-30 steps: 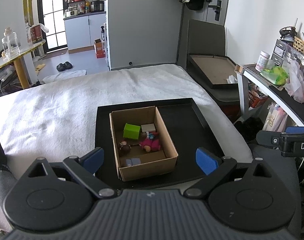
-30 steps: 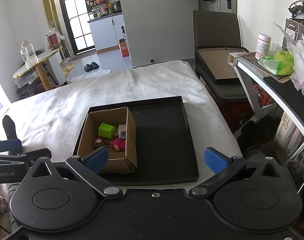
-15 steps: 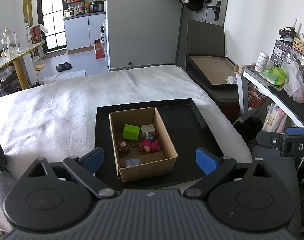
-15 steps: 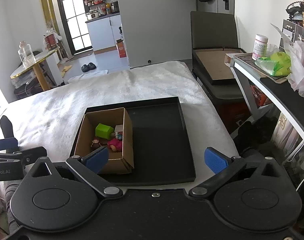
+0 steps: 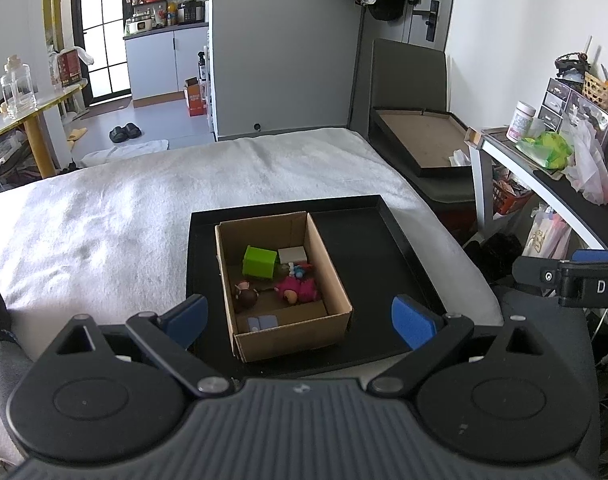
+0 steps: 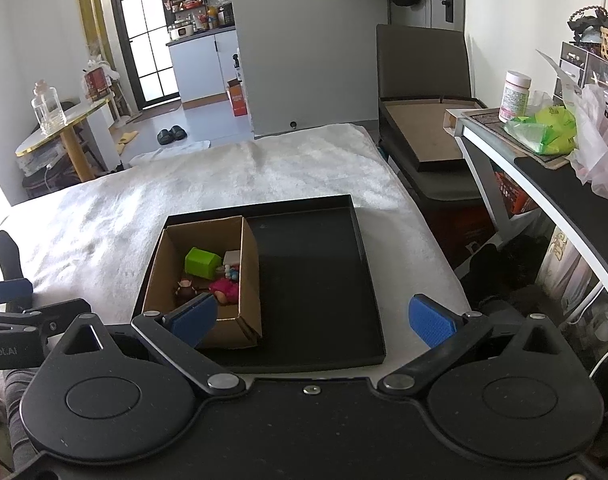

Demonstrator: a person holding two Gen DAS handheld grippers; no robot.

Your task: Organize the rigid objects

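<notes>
A cardboard box stands in the left half of a black tray on a white bed. In the box lie a green block, a white block, a pink toy figure, a brown figure and a small blue-grey piece. My left gripper is open and empty, held back above the tray's near edge. My right gripper is open and empty, also near the tray's front edge, to the right of the box.
The white bed cover spreads left and behind the tray. A dark chair with a flat box stands beyond the bed's right corner. A cluttered desk runs along the right. A small round table stands far left.
Both grippers have drawn back and risen slightly, so the tray and box look a little smaller. Both stay open and nothing in the box has moved.
</notes>
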